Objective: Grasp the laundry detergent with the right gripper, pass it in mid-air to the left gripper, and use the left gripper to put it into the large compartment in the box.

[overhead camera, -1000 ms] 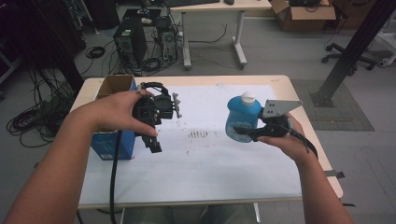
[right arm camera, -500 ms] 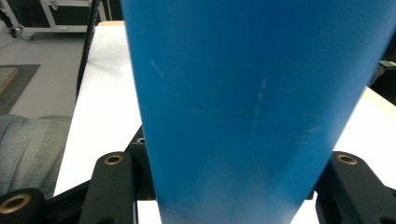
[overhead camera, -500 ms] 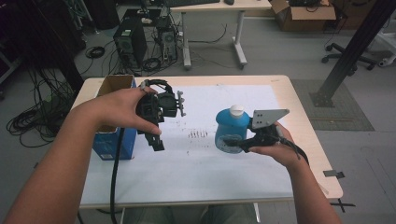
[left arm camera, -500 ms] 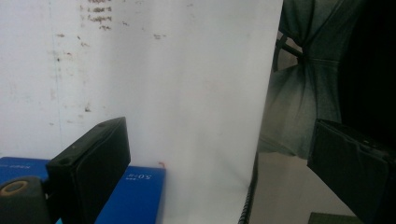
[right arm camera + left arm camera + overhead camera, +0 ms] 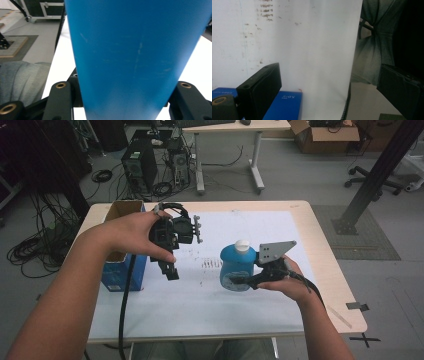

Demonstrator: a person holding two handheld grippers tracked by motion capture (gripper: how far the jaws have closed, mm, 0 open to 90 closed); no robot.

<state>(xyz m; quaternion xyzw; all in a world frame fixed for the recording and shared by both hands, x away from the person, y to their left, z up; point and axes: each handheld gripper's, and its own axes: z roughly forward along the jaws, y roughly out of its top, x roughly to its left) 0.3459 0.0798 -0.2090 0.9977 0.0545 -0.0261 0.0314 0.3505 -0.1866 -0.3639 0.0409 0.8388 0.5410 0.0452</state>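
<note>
Since a second ago the blue bottle (image 5: 236,268) has come down and toward the person, now just above the white bench (image 5: 210,310) near its right-centre. It stands upright, white cap (image 5: 242,244) on top. The right claw (image 5: 246,281) clamps its lower body; the left claw (image 5: 171,270) gapes wide, holding nothing, beside the blue box (image 5: 119,270).

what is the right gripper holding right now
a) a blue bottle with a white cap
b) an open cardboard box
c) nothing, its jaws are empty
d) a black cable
a: in the high view the right gripper is clamped on the lower body of the blue bottle, whose white cap is on top, and the right gripper view shows the bottle's blue wall between the two black jaws.
</note>
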